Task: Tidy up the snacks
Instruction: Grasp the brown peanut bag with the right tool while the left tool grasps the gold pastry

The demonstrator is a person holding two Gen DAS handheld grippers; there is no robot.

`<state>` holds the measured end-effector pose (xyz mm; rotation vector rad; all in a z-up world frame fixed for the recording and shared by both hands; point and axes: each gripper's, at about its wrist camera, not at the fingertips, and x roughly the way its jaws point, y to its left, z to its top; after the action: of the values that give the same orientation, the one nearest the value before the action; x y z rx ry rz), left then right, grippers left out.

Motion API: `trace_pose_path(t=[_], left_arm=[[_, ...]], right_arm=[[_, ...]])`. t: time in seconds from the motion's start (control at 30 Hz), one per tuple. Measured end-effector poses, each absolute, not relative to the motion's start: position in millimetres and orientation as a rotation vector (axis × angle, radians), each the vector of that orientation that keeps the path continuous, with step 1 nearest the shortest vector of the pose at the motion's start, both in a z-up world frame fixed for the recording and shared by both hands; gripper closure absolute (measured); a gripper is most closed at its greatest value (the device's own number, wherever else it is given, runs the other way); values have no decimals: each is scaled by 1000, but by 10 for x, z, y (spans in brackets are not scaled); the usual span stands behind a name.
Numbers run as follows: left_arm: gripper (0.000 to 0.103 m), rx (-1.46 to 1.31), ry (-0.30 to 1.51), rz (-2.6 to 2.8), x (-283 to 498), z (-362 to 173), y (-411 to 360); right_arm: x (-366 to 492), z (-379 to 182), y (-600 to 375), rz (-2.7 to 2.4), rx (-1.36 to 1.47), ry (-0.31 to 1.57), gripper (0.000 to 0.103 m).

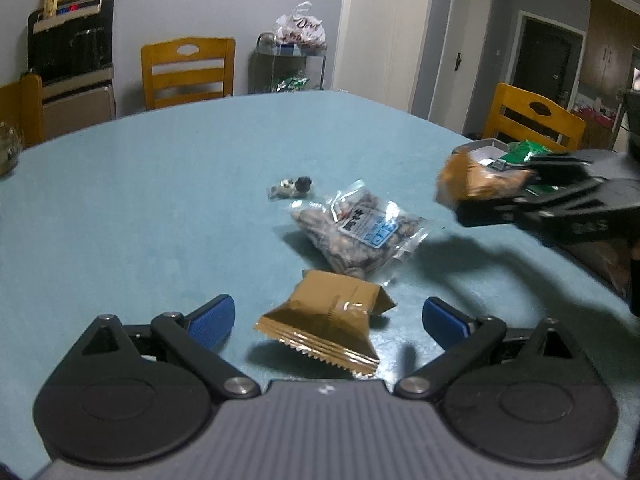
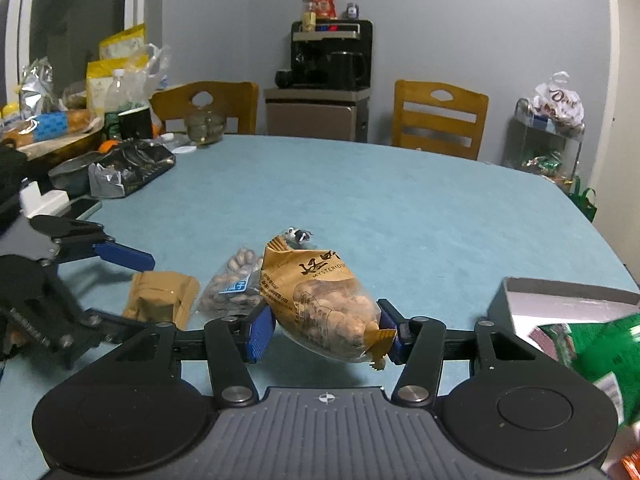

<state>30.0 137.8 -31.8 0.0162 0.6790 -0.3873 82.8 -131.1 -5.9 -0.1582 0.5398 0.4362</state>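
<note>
My right gripper (image 2: 326,330) is shut on an orange-brown nut snack bag (image 2: 320,300) and holds it above the blue table; it also shows in the left wrist view (image 1: 472,184) at the right. My left gripper (image 1: 328,316) is open around a gold foil packet (image 1: 328,320) that lies on the table, not touching it; the packet also shows in the right wrist view (image 2: 160,298). A clear bag of peanuts (image 1: 356,232) and a small dark wrapped candy (image 1: 294,188) lie beyond it. A grey open box (image 2: 560,304) with green packets (image 2: 592,344) stands at the right.
The blue table (image 2: 400,208) has clutter along its left side: a black tray (image 2: 136,168), bottles and yellow bags (image 2: 116,68). Wooden chairs (image 2: 438,118) stand behind, with a black coffee machine on a cabinet (image 2: 320,92) and a wire rack (image 2: 548,148).
</note>
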Motion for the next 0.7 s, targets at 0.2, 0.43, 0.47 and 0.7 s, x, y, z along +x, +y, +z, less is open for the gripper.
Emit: trace_pose_path(t=[0.2,0.43,0.47,0.7], left_arm=[[22,16,677,-376,324,-329,1364],[47,63,669,-366,302,-341,1279],[47,74,667,-363,302,-338,1262],[53,147,623,-315,223,-313,1174]], right_arm=[[623,-24,-1434,466,-135,542,48],[448,51,-1532,486,-116,523,49],[437,53,-1538,487,-112,522,49],[310,113,-1628,498,-107,493,49]])
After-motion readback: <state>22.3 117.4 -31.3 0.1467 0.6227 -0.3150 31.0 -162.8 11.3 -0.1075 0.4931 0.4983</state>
